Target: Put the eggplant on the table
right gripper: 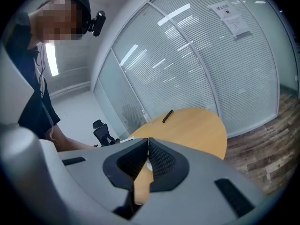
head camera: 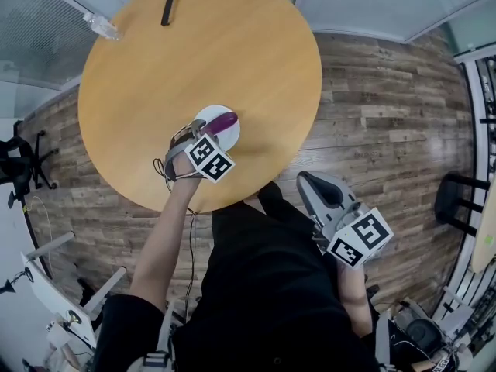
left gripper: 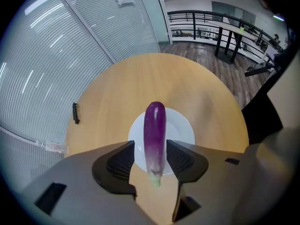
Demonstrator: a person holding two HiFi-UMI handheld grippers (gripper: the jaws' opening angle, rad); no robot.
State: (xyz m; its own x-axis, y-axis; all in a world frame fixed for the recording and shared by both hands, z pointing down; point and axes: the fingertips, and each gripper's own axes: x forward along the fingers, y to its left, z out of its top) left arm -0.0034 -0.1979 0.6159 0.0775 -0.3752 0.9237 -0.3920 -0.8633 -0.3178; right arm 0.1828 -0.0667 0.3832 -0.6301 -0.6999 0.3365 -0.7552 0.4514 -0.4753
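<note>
A purple eggplant [left gripper: 154,135] lies lengthwise between the jaws of my left gripper [left gripper: 150,144], over a small white plate [left gripper: 183,128]. Its green stem end reaches past the plate's near rim. The jaws stand wide, and a strip of plate shows between the left pad and the eggplant. In the head view the left gripper [head camera: 205,129] points steeply down over the plate [head camera: 231,136] and the eggplant [head camera: 222,120], near the front of the round wooden table [head camera: 155,68]. My right gripper [head camera: 308,180] [right gripper: 148,146] is shut and holds nothing, off the table to the right.
A black bar-shaped object [head camera: 170,1] lies at the table's far edge, with a clear plastic item [head camera: 103,27] at the far left edge. Glass partition walls stand behind the table. A black office chair [head camera: 23,161] is at the left, and more equipment stands at the right.
</note>
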